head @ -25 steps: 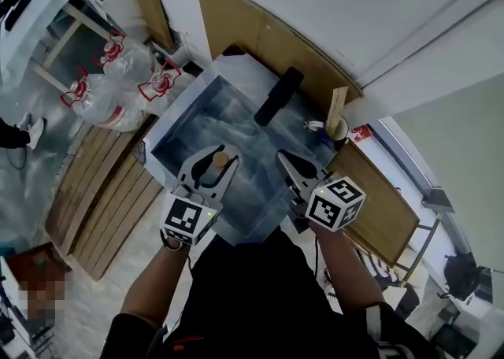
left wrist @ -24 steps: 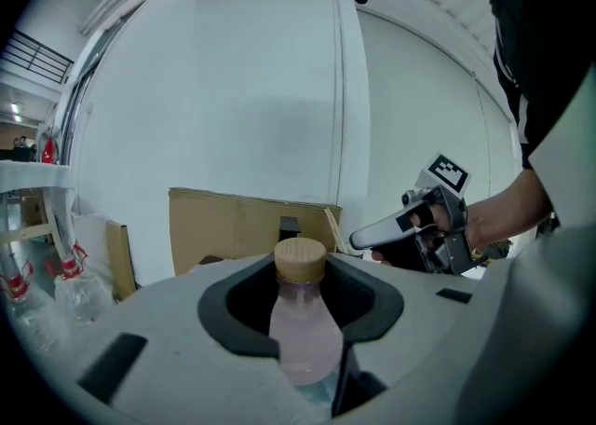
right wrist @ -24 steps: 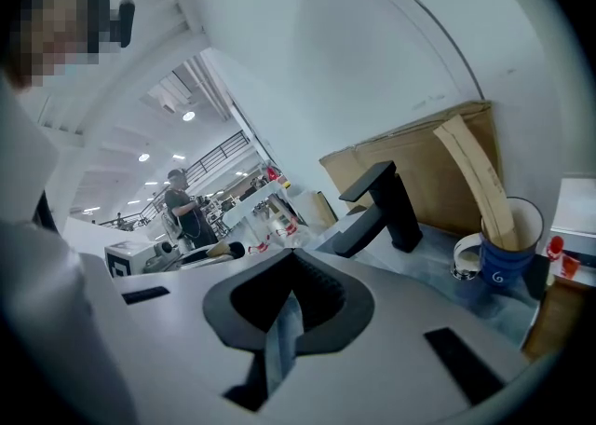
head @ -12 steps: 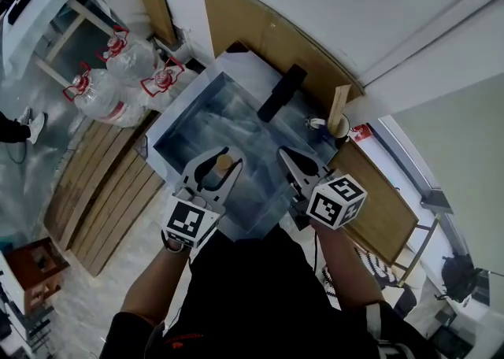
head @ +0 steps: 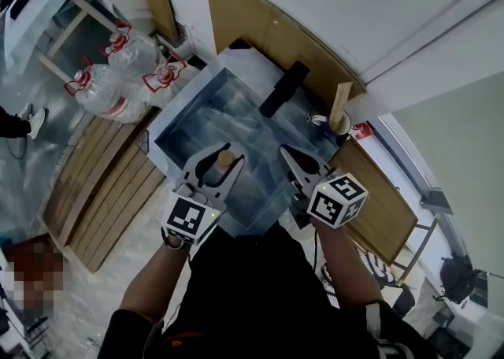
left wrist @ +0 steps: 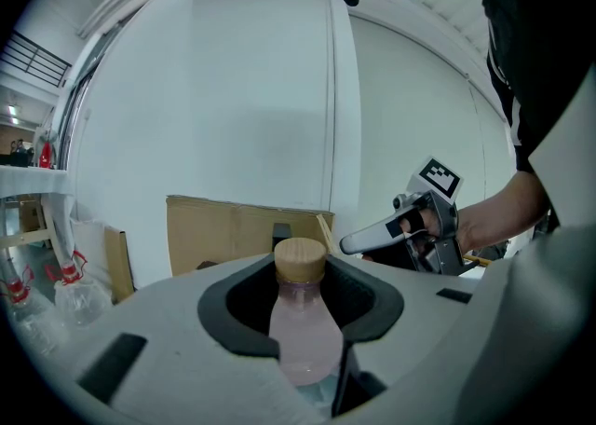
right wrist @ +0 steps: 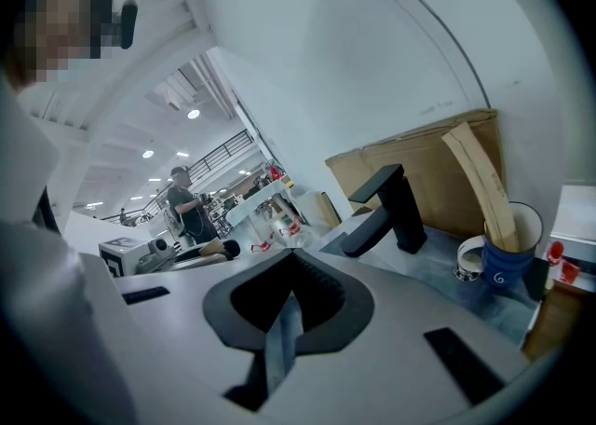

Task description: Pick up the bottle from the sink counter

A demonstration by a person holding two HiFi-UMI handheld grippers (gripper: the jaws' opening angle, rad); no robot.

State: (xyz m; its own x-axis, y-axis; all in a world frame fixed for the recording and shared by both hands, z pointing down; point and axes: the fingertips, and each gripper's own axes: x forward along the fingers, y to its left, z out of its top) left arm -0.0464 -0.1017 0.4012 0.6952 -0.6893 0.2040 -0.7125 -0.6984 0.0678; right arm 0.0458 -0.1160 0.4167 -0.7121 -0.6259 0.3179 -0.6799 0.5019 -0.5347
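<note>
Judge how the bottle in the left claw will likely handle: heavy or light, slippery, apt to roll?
The bottle looks full of pale pink liquid, so it is probably heavy for its size. Its smooth, rounded shoulder may be slippery where the left claw closes on it, under the cap. Being round, it would likely roll if laid down.

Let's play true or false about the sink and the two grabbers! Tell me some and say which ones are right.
1. The left gripper grips a bottle with a tan cap. True.
2. The right gripper holds a cup. False: it is empty, jaws together.
3. The faucet is black. True.
4. The blue cup is empty. False: a tan strip sticks out of it.
</note>
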